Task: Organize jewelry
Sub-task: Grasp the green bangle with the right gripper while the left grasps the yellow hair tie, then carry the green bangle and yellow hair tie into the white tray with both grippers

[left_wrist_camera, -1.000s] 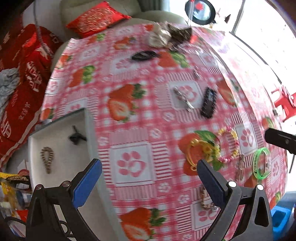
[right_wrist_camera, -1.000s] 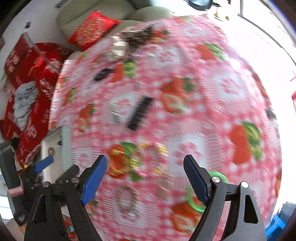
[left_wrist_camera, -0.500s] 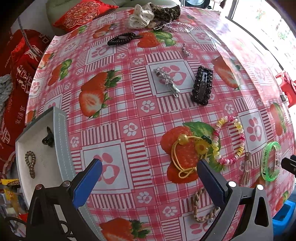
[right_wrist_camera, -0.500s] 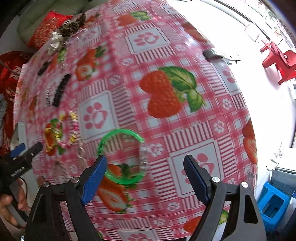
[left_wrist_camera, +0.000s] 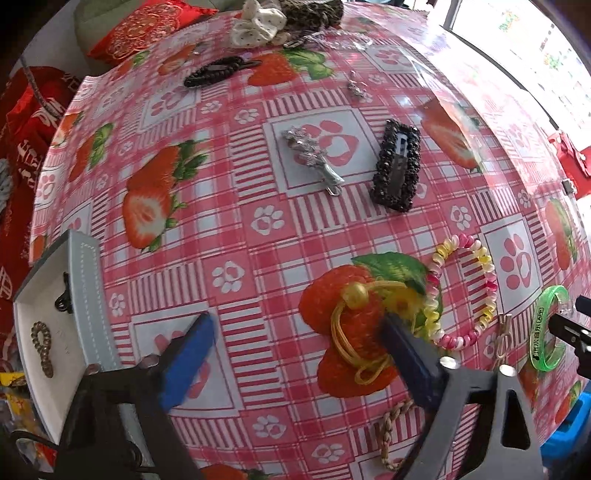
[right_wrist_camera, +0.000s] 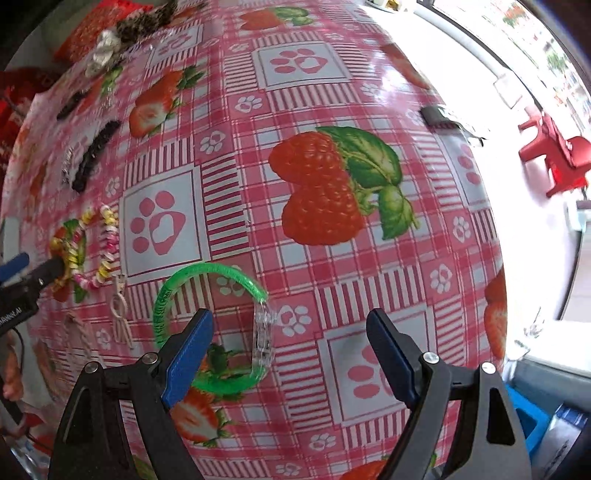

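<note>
Jewelry lies on a strawberry tablecloth point(left_wrist_camera: 229, 236). My left gripper point(left_wrist_camera: 295, 354) is open, low over the cloth; its right finger is at a yellow cord hair tie point(left_wrist_camera: 354, 325), which touches a pink-yellow beaded bracelet point(left_wrist_camera: 465, 291). A white tray point(left_wrist_camera: 48, 347) at the left edge holds a bronze chain and a small black clip. My right gripper point(right_wrist_camera: 291, 354) is open; its left finger sits over a green bangle point(right_wrist_camera: 207, 321), which also shows in the left wrist view point(left_wrist_camera: 546, 328).
A black beaded barrette point(left_wrist_camera: 397, 166), a silver clip point(left_wrist_camera: 314, 158), a dark long clip point(left_wrist_camera: 218, 72), scrunchies point(left_wrist_camera: 258, 22) and a braided band point(left_wrist_camera: 391, 432) lie on the cloth. The table edge is at the right, with red chairs point(right_wrist_camera: 554, 155) beyond.
Both grippers have come lower and closer to the cloth. The left one closed in on the yellow hair tie; the right one shifted so the green bangle lies under its left finger.
</note>
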A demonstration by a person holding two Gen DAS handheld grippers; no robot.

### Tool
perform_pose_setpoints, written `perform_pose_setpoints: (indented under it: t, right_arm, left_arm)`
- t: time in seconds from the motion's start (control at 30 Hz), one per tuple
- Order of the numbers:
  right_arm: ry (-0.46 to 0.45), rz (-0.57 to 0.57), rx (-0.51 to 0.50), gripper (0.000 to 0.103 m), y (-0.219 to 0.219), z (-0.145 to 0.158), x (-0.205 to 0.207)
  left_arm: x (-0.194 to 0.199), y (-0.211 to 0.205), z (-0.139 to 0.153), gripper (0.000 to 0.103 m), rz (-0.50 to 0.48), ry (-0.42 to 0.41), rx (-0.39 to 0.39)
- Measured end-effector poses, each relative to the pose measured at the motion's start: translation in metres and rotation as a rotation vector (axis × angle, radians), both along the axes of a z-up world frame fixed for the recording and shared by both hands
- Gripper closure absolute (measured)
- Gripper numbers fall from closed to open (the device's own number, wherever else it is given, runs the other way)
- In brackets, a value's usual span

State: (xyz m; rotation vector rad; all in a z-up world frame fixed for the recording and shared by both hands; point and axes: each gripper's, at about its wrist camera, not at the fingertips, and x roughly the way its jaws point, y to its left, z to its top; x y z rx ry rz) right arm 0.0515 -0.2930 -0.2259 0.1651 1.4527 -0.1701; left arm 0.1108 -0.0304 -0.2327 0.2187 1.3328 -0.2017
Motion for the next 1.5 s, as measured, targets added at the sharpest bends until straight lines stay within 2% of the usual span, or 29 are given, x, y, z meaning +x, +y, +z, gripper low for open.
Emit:
perform_pose_setpoints:
  t: [0.07, 0.2, 0.23, 0.27, 0.37, 0.4, 0.43, 0.47, 0.53, 0.6, 0.9, 1.13, 1.17, 1.3, 1.5]
  right_arm:
    - [0.001, 0.011, -0.015, 0.022, 0.005, -0.004, 0.005]
    - [-0.024, 0.038, -0.032, 0.033, 0.015, -0.004, 0.009]
    - [-0.03, 0.05, -0.034, 0.037, 0.018, -0.003, 0.01]
    - [-0.032, 0.059, -0.037, 0.042, 0.023, -0.002, 0.01]
    - [-0.039, 0.083, -0.036, 0.053, 0.028, 0.002, 0.007]
    - [-0.04, 0.085, -0.036, 0.055, 0.033, 0.001, 0.006]
    - [-0.042, 0.085, -0.036, 0.061, 0.035, 0.002, 0.007]
    - [-0.045, 0.085, -0.034, 0.07, 0.036, 0.002, 0.007]
    - [-0.05, 0.081, -0.038, 0.084, 0.039, 0.003, 0.005]
    - [-0.054, 0.076, -0.037, 0.091, 0.042, 0.004, 0.004]
    - [-0.084, 0.021, 0.03, 0.092, 0.013, 0.024, 0.009]
    - [-0.113, 0.013, 0.071, 0.092, 0.013, 0.043, 0.013]
    - [-0.118, 0.015, 0.077, 0.092, 0.009, 0.046, 0.001]
    - [-0.131, 0.026, 0.09, 0.092, 0.027, 0.043, 0.0]
    - [-0.154, 0.071, 0.108, 0.092, 0.049, 0.056, 0.011]
  left_arm:
    - [0.003, -0.002, 0.001, 0.013, -0.008, -0.006, -0.006]
    - [0.006, -0.009, 0.005, 0.032, -0.036, -0.01, -0.03]
    - [0.006, -0.011, 0.005, 0.04, -0.043, -0.009, -0.035]
    - [0.007, -0.014, 0.006, 0.043, -0.053, -0.009, -0.043]
    - [0.005, -0.021, 0.008, 0.064, -0.086, -0.011, -0.053]
    - [0.005, -0.023, 0.009, 0.076, -0.095, -0.012, -0.054]
    - [0.003, -0.026, 0.01, 0.089, -0.105, -0.012, -0.055]
    - [0.004, -0.027, 0.01, 0.094, -0.109, -0.007, -0.056]
    - [0.001, -0.027, 0.011, 0.094, -0.107, 0.001, -0.07]
    - [0.0, -0.023, 0.012, 0.094, -0.098, 0.008, -0.089]
    - [-0.007, -0.002, 0.035, 0.094, -0.062, -0.006, -0.153]
    - [-0.01, 0.002, 0.054, 0.094, -0.036, -0.03, -0.188]
    - [-0.01, 0.003, 0.058, 0.094, -0.031, -0.037, -0.195]
    - [-0.012, 0.01, 0.071, 0.094, -0.012, -0.06, -0.211]
    - [-0.017, 0.033, 0.091, 0.094, 0.042, -0.102, -0.24]
